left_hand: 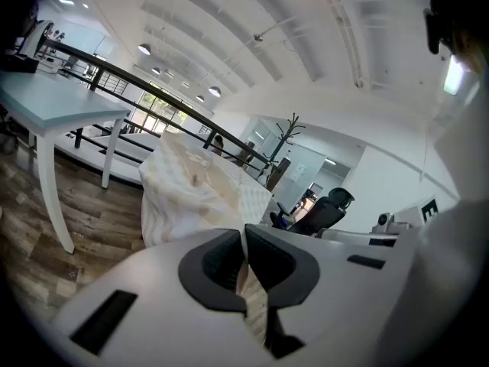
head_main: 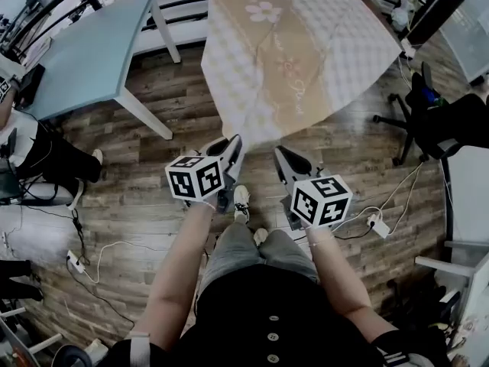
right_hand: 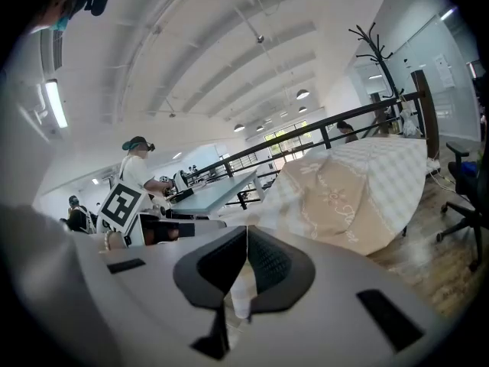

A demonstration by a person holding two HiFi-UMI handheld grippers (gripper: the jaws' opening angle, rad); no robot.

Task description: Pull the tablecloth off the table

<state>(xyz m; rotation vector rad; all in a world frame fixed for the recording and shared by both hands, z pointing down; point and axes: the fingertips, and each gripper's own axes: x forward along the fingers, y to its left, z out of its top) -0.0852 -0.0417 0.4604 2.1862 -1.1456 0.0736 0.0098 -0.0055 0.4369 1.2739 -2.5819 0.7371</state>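
Observation:
A cream checked tablecloth (head_main: 306,44) with a tan flowered band hangs stretched from the table down towards me. My left gripper (head_main: 233,147) and right gripper (head_main: 282,157) sit side by side at its near lower edge, each shut on the cloth. In the left gripper view the dark pads (left_hand: 221,262) pinch a strip of the tablecloth (left_hand: 191,189), which billows ahead. The right gripper view shows the same: its jaws (right_hand: 246,270) are closed on a fold, with the tablecloth (right_hand: 351,189) spread out beyond. The table under the cloth is hidden.
A pale blue table (head_main: 84,52) stands at the left, a white bench (head_main: 183,10) behind it. A black office chair (head_main: 428,113) is at the right. Cables and a power strip (head_main: 378,225) lie on the wooden floor. A seated person's legs (head_main: 53,159) are at far left.

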